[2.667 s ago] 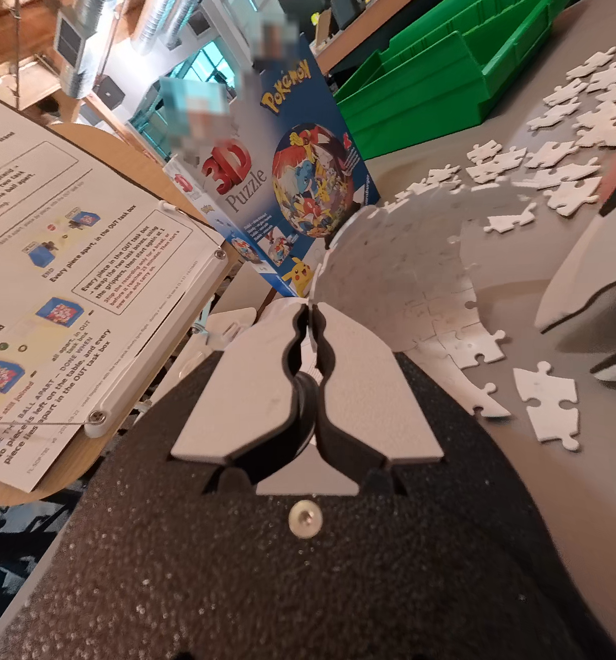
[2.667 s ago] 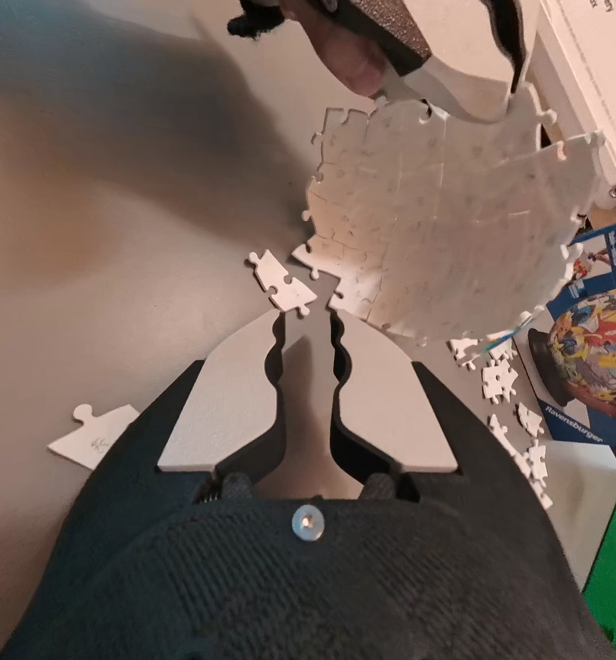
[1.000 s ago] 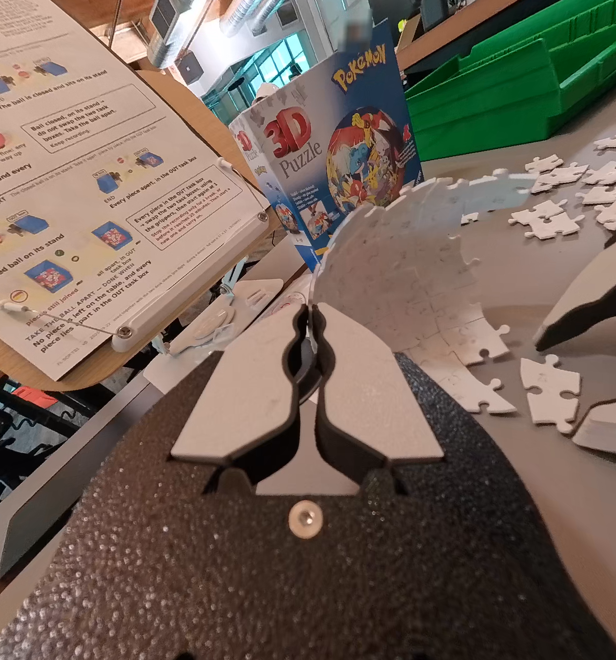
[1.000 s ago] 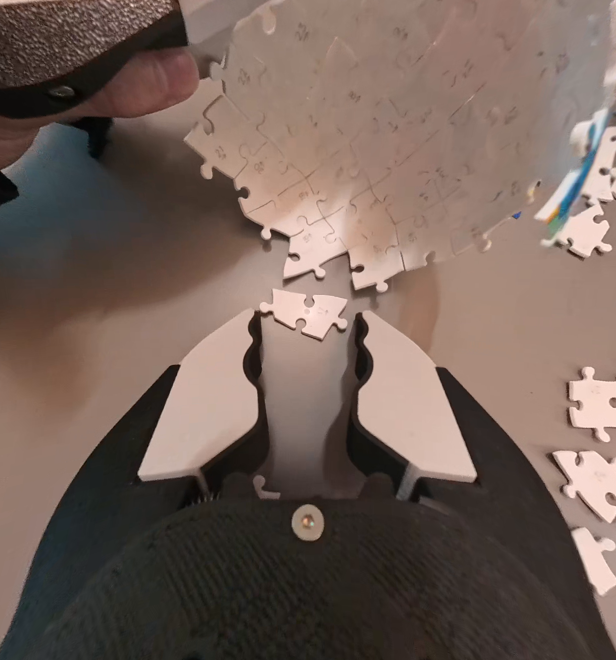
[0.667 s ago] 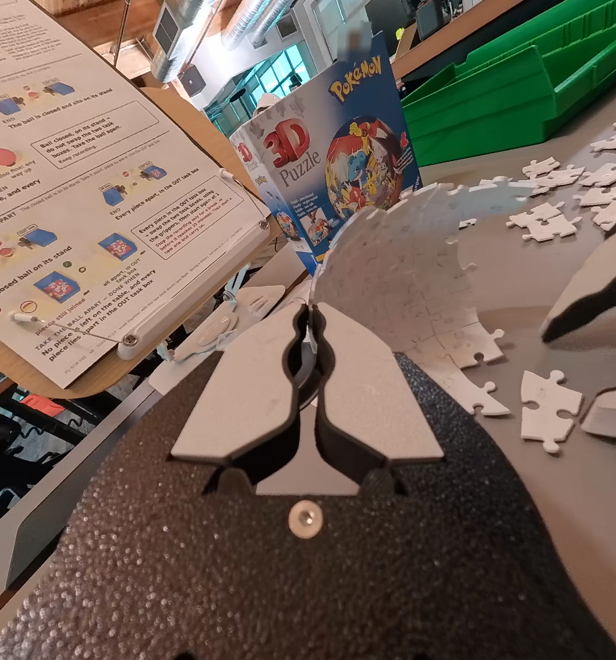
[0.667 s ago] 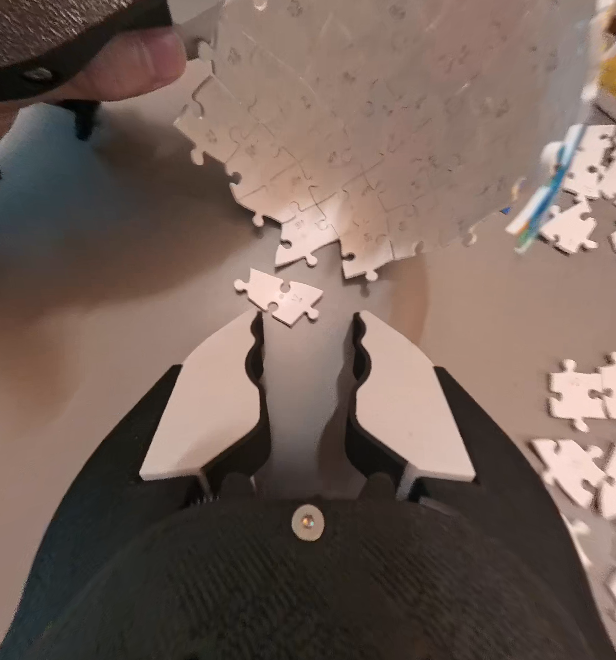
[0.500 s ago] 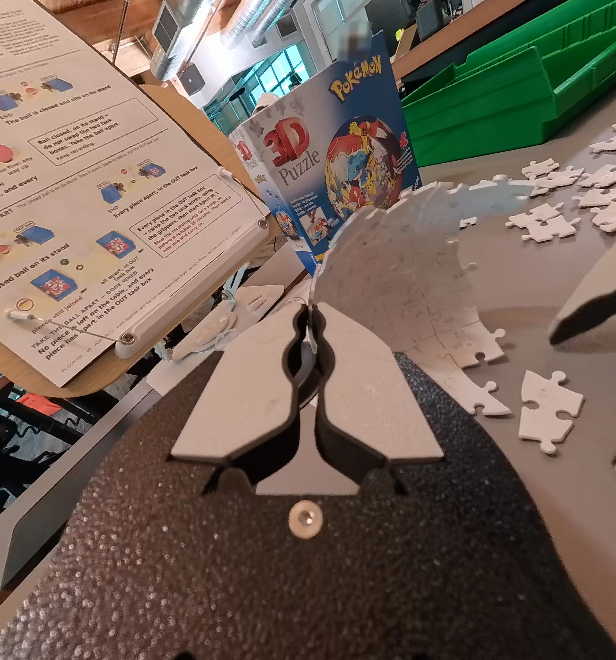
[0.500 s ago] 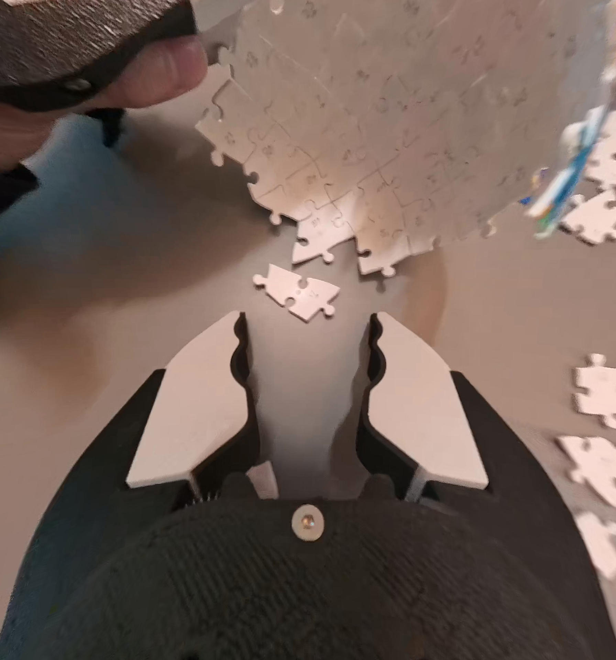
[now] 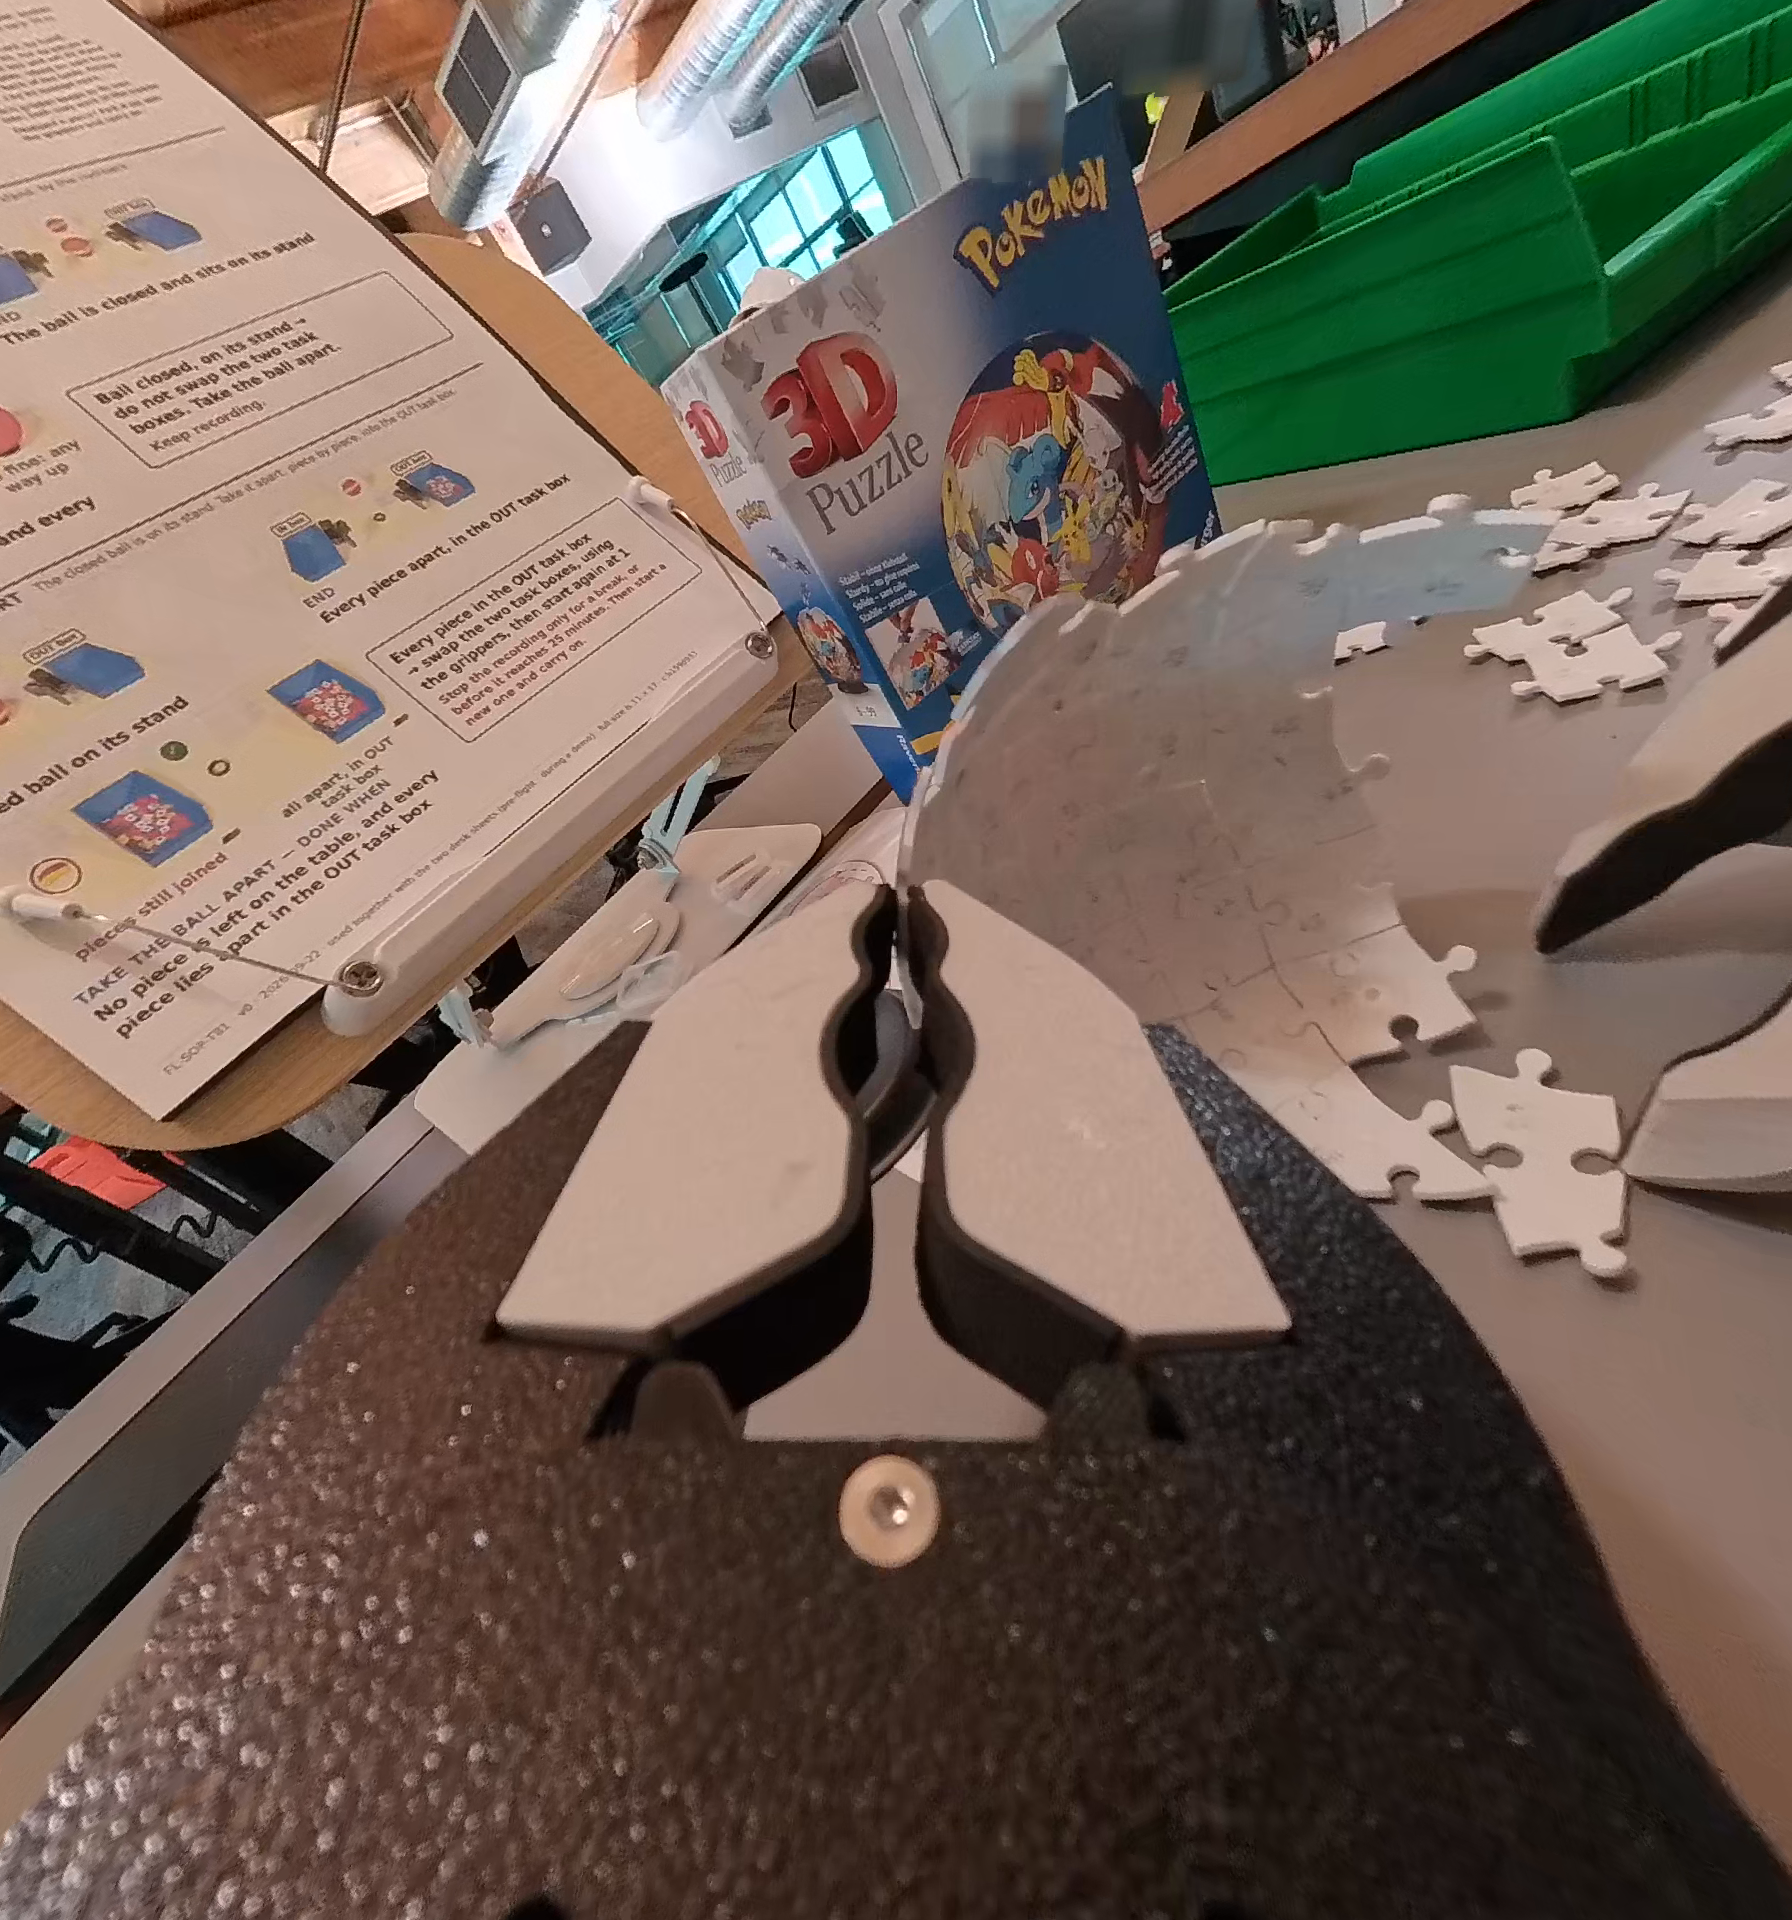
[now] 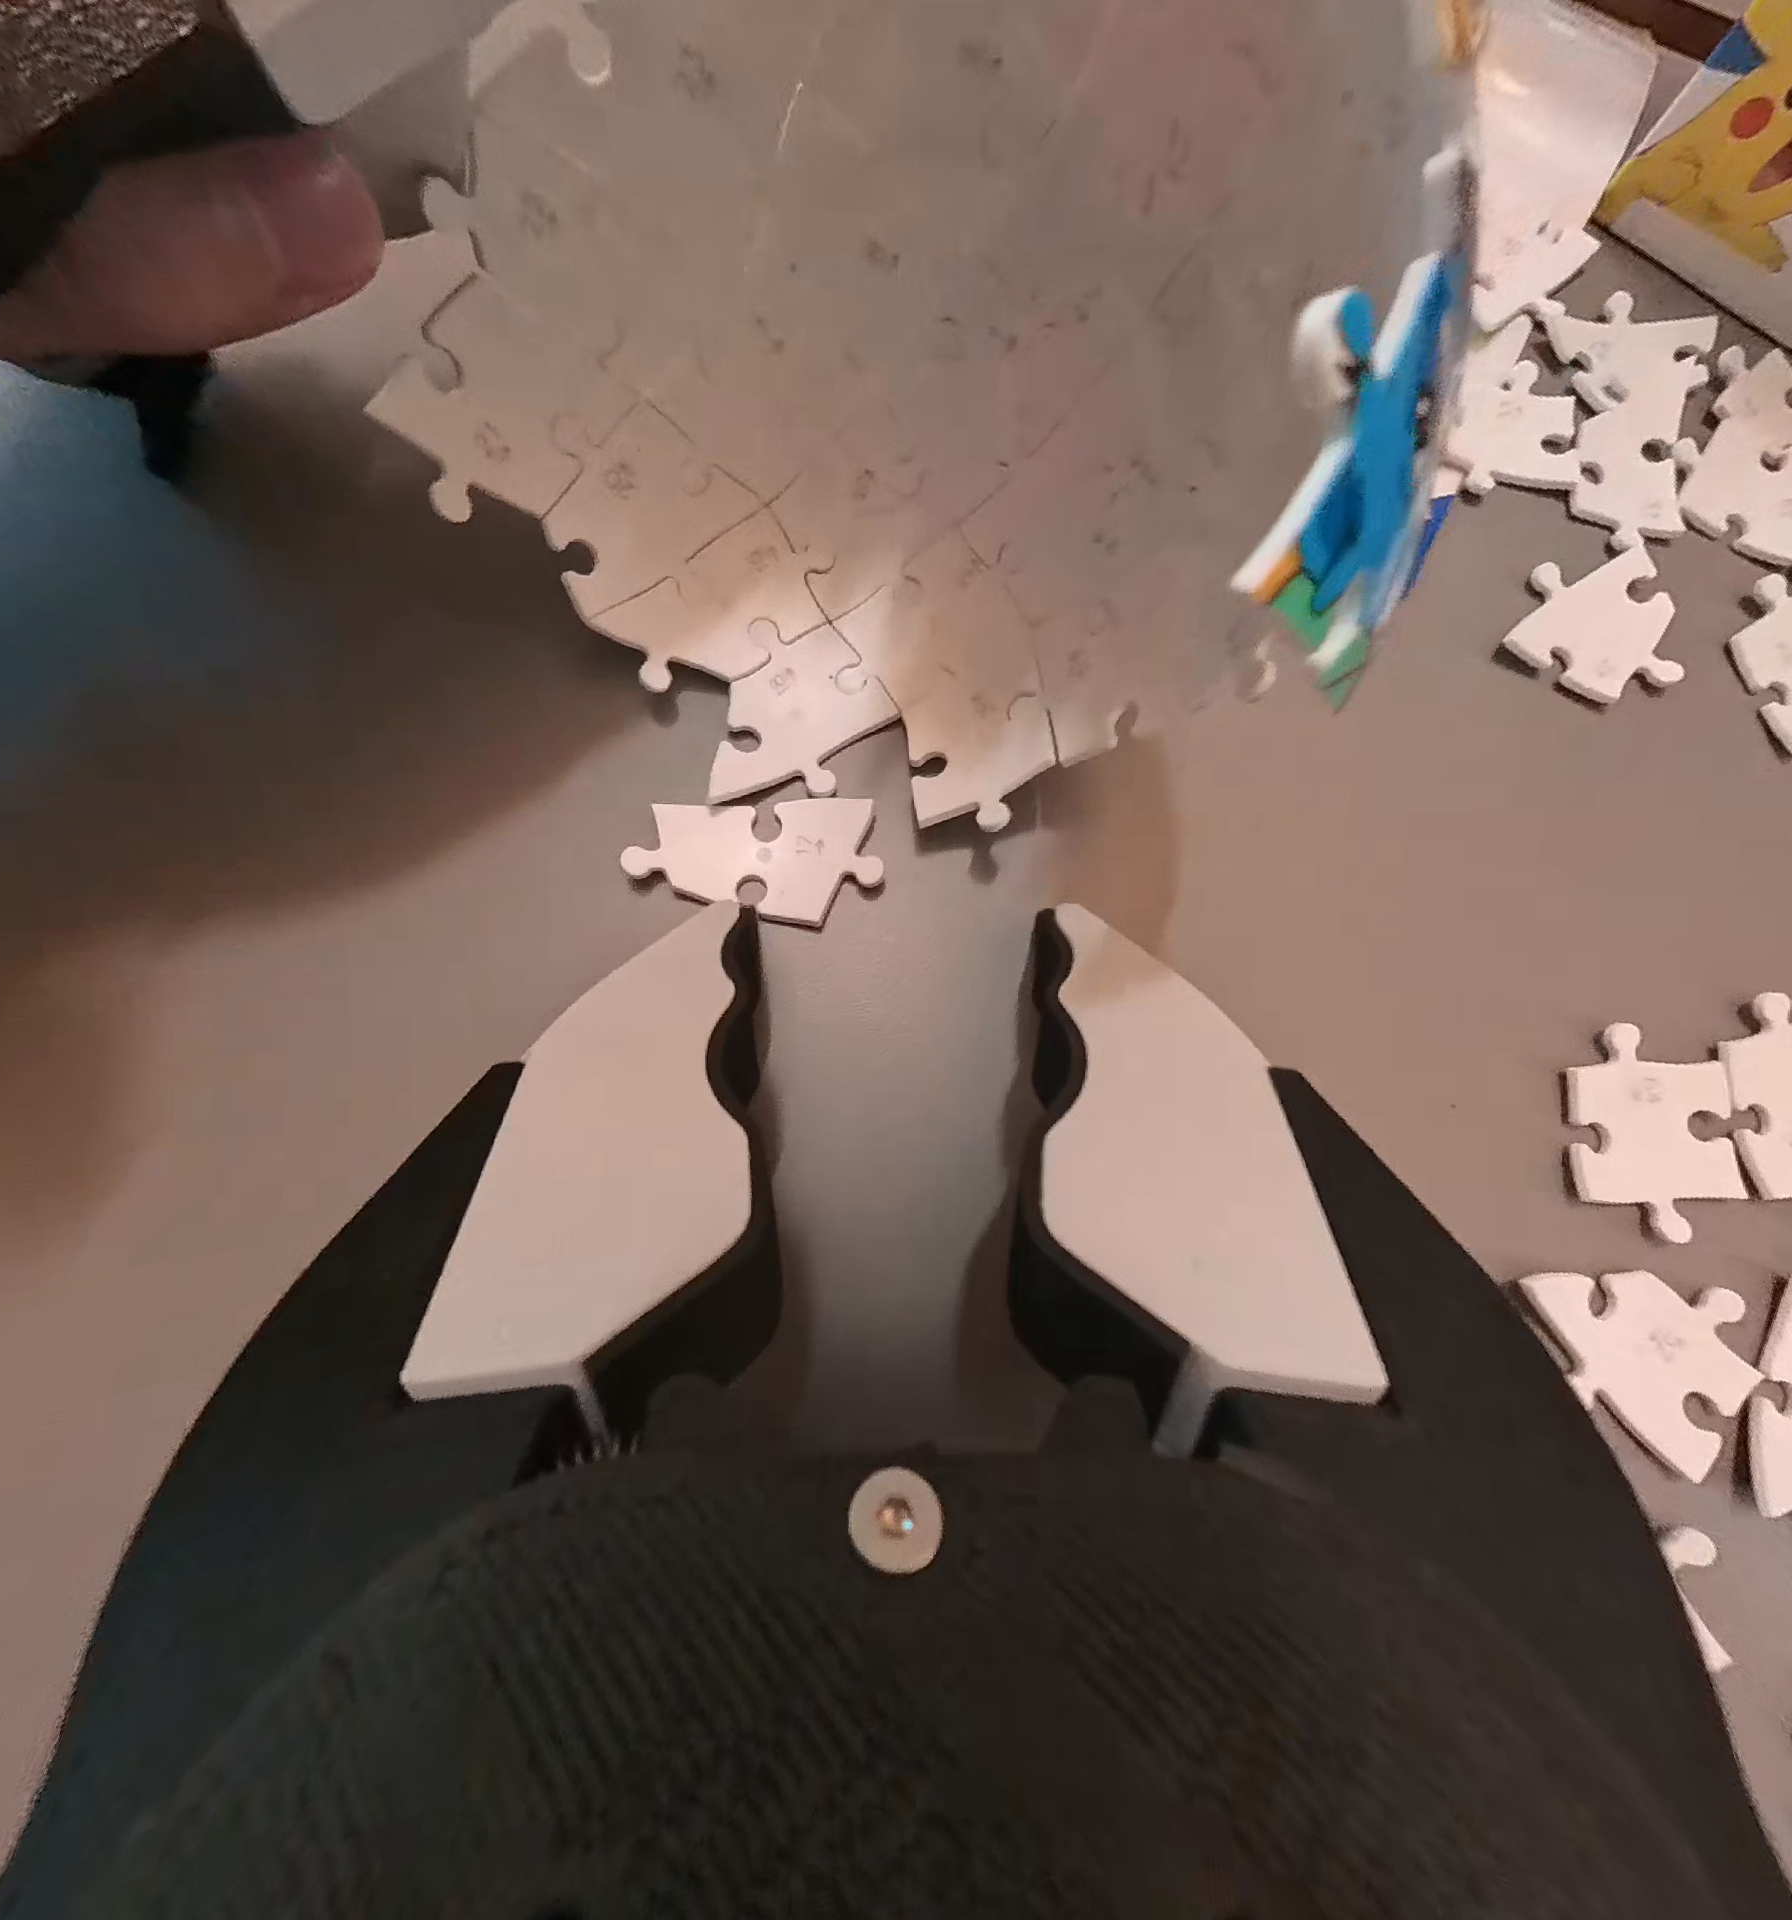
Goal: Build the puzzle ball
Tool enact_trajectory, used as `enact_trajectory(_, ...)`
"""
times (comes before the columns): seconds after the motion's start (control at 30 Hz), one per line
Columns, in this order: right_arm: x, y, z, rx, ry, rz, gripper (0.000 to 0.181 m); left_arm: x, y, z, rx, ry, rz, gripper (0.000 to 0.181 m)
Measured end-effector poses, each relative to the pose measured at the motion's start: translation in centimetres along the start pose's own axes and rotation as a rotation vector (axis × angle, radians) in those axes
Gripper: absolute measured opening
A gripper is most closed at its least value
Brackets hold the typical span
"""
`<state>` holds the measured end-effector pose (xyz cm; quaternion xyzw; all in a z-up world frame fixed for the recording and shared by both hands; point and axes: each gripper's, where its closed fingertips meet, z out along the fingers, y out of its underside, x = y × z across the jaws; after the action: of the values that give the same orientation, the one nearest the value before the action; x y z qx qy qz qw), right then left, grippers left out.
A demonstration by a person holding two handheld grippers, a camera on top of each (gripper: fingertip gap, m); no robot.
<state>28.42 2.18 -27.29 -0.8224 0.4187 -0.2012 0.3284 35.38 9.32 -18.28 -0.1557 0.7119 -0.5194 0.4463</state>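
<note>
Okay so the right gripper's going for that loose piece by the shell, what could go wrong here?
1. The right gripper is open, but the piece lies flat on the table just off its left finger: closing may push it away rather than pinch it.
2. The left gripper holds the shell only by its rim; a bump from the right gripper could pop joints or twist it loose.
3. The shell's lower tabs hang just beyond the piece and may snag.

Printed writing stands on three things: a white instruction sheet (image 9: 248, 540) with small pictures, the blue puzzle box (image 9: 985, 468) with large lettering on front and side, and the puzzle's pale backs. Small grey marks sit on the loose piece (image 10: 767, 862) and across the ball shell (image 10: 871, 364) — most too faint to make out.
</note>
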Motion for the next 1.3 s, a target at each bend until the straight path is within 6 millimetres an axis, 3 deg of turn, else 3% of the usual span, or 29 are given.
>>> enact_trajectory(0.23, -1.4, -1.3, -1.1, 0.064, -0.019, -0.011, 0.059, -0.1, 0.2, 0.0, -0.011, -0.011, 0.01, 0.002)
enact_trajectory(0.43, -2.6, -0.9, 0.5, 0.028, -0.014, -0.026, 0.07, -0.5, -0.1, -0.3, 0.007, -0.035, 0.026, 0.002)
enact_trajectory(0.67, -2.8, -1.1, 0.8, 0.024, -0.029, -0.02, 0.064, -0.4, -0.7, -0.6, 0.047, -0.034, 0.046, 0.002)
enact_trajectory(0.87, -2.2, -1.1, 0.6, 0.026, -0.003, -0.039, 0.047, -0.6, -0.7, -0.7, 0.035, -0.052, 0.054, 0.002)
enact_trajectory(1.3, -1.5, -0.5, 0.3, -0.013, 0.006, -0.041, 0.056, -0.3, -1.1, -0.9, 0.047, -0.059, 0.07, 0.002)
